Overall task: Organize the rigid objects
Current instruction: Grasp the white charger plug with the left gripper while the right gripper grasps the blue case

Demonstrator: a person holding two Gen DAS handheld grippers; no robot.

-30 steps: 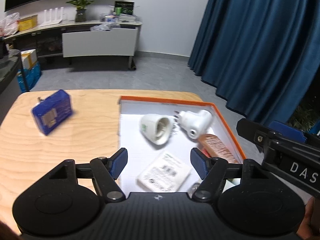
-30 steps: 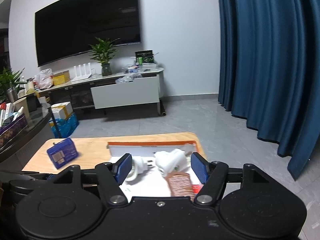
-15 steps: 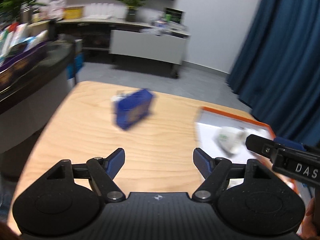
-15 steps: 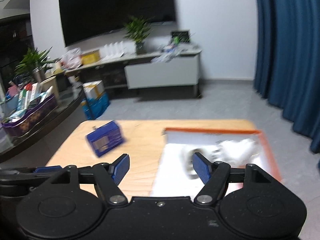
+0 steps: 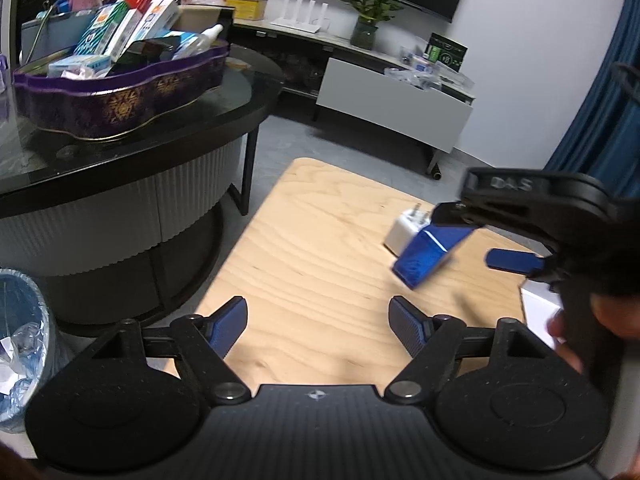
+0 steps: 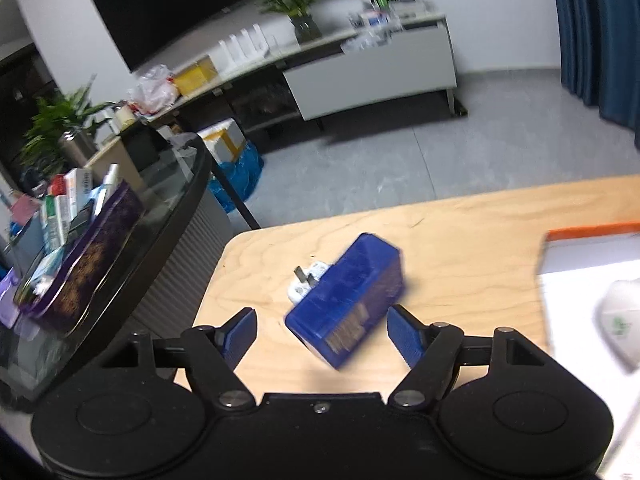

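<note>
A blue box (image 6: 348, 300) lies on the wooden table (image 6: 460, 248) with a small white plug adapter (image 6: 306, 282) right behind it. My right gripper (image 6: 322, 334) is open, its fingers on either side of the box's near end, not touching. In the left wrist view the same blue box (image 5: 426, 256) and white adapter (image 5: 406, 232) sit at the right, partly hidden by the right gripper above them. My left gripper (image 5: 318, 328) is open and empty over bare table. The white tray with an orange rim (image 6: 588, 232) holds a white socket piece (image 6: 618, 324) at the right.
A dark round glass-topped table (image 5: 132, 128) stands left of the wooden table, carrying a purple tray of boxes (image 5: 116, 84). A bin with a blue liner (image 5: 20, 340) is at the lower left. A TV cabinet (image 6: 368, 68) and blue curtains (image 6: 600, 32) are at the back.
Both grippers swung left, away from the tray. The right gripper dropped toward the blue box, which now lies between its open fingers. The left gripper now faces the table's left edge.
</note>
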